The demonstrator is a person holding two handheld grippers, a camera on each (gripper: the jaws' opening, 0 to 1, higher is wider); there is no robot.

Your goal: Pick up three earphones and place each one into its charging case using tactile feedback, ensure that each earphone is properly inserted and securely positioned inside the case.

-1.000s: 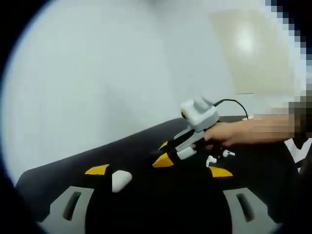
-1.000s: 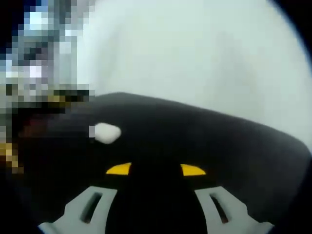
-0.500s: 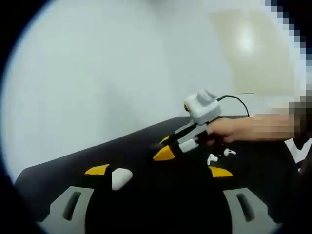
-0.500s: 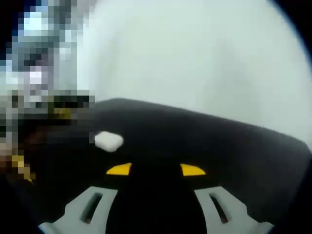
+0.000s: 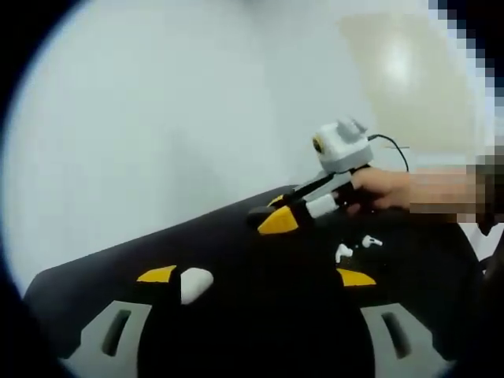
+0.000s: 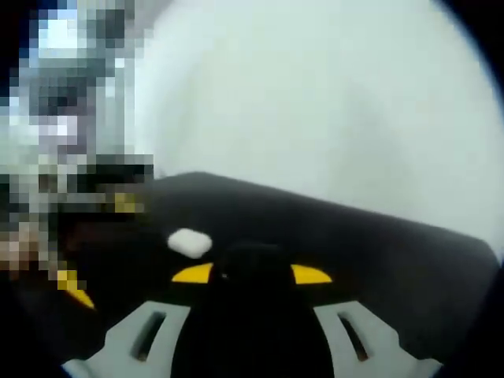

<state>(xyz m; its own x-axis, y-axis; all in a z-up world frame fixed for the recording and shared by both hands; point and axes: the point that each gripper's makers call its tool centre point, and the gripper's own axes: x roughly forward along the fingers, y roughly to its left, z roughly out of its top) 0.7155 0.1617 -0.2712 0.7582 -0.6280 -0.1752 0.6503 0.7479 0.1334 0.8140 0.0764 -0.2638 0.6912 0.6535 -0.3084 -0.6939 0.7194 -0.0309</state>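
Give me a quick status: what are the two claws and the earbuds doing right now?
Both grippers open, holding nothing. Right gripper hangs above the black table. Two earphones lie loose on it; white charging case sits by left gripper. Nothing in the way.

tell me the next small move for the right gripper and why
Probably lower the right gripper toward the earphones on the black table. In the left gripper view it hangs above the table, apart from them, and its jaws look empty. The white case lies off to the left, so an earphone has to be picked up first.
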